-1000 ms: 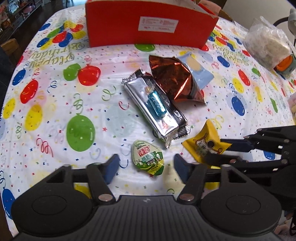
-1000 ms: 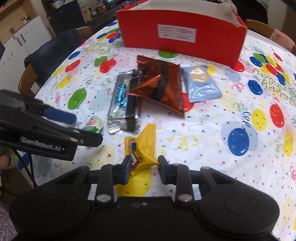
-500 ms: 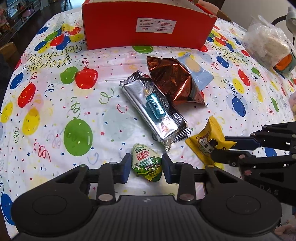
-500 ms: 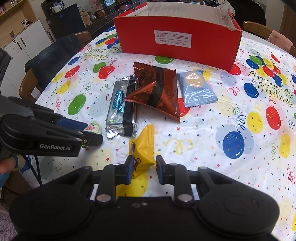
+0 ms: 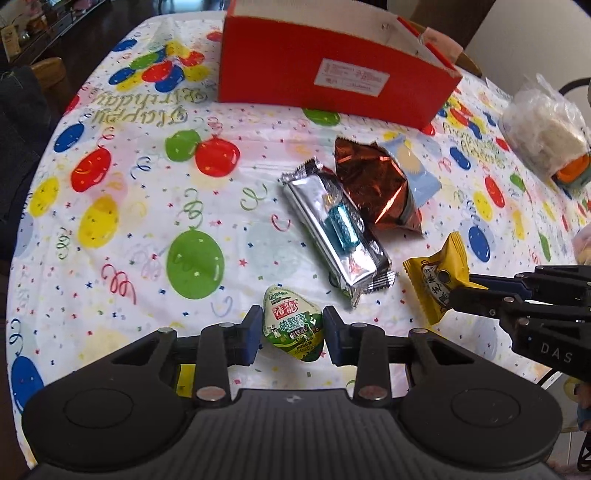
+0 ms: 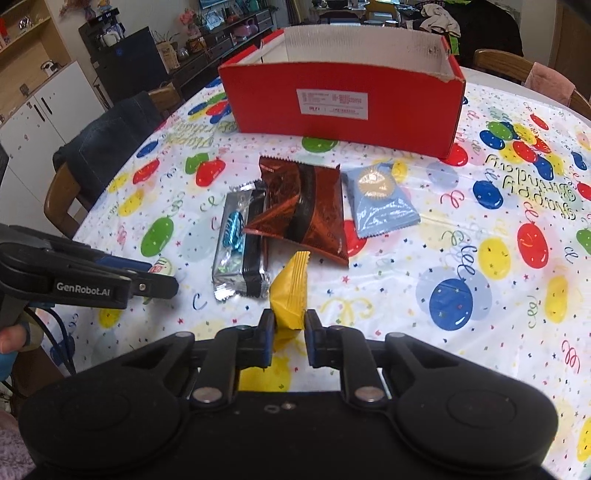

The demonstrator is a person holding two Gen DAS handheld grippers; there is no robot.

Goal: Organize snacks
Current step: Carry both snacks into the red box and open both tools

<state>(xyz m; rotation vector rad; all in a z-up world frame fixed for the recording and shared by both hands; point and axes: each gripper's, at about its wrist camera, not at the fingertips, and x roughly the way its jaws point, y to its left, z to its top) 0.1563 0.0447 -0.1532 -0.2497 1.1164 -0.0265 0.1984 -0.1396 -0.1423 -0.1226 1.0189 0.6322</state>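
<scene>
The left gripper (image 5: 293,328) is clamped on a green egg-shaped snack (image 5: 293,327). The right gripper (image 6: 289,332) pinches a yellow packet (image 6: 290,295). Both sit on the balloon tablecloth (image 5: 147,221), near the red box (image 6: 343,107).

A home dining room: birthday tablecloth (image 6: 480,206), wooden chairs (image 6: 61,199), cluttered shelves (image 6: 229,29), white cabinet (image 6: 40,114).

You get even, bright daylight on both views. Glare marks the silver foil wrapper (image 5: 332,229) and copper foil bag (image 5: 376,184). Fisheye bending curves the surface (image 5: 110,221) edges; corners go dark.
</scene>
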